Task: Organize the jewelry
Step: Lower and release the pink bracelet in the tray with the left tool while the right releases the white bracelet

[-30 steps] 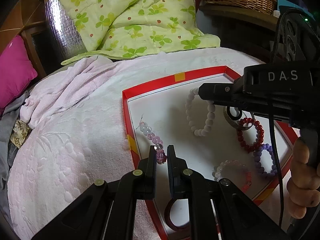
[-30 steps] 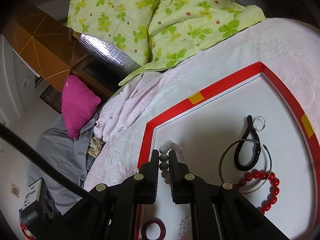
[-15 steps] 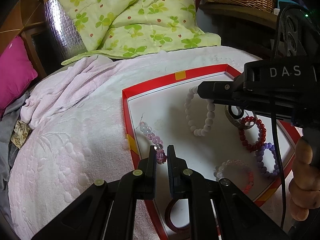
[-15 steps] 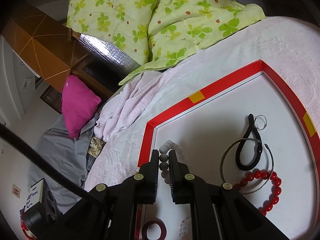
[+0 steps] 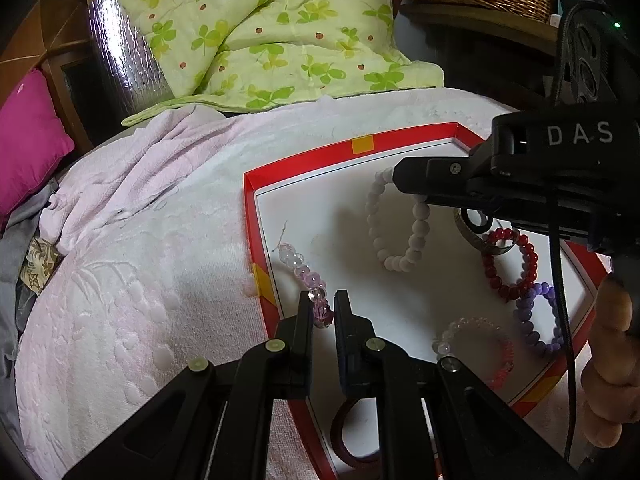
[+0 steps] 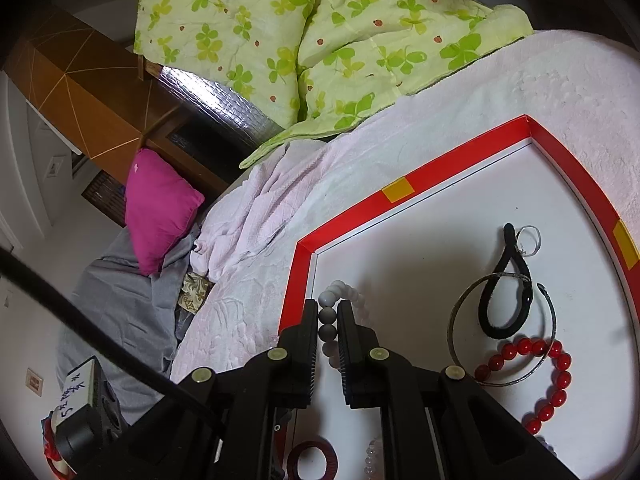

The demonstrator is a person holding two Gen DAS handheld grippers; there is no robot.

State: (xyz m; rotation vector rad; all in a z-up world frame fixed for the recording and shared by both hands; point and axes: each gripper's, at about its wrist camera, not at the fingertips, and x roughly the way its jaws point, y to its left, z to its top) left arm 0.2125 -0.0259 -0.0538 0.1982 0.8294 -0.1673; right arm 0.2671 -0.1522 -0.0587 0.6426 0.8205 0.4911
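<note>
A red-rimmed white tray point(image 5: 251, 208) lies on the pink bedspread and holds several bracelets. My left gripper point(image 5: 323, 299) is shut on the purple and clear bead bracelet point(image 5: 299, 265), which trails along the tray's left rim. The right gripper point(image 5: 402, 176) reaches in from the right, shut on the white bead bracelet point(image 5: 376, 236). In the right wrist view, the right gripper point(image 6: 327, 307) pinches that white bead bracelet point(image 6: 353, 296) just inside the tray rim point(image 6: 440, 172).
Also in the tray are a red bead bracelet point(image 5: 508, 280), a violet one point(image 5: 528, 320), a pink-clear one point(image 5: 472, 326), a metal bangle point(image 6: 458, 320), a black loop point(image 6: 506, 304) and a dark red ring point(image 5: 340, 436). Green quilt point(image 5: 280, 32) lies behind. A hand point(image 5: 612, 360) grips the right handle.
</note>
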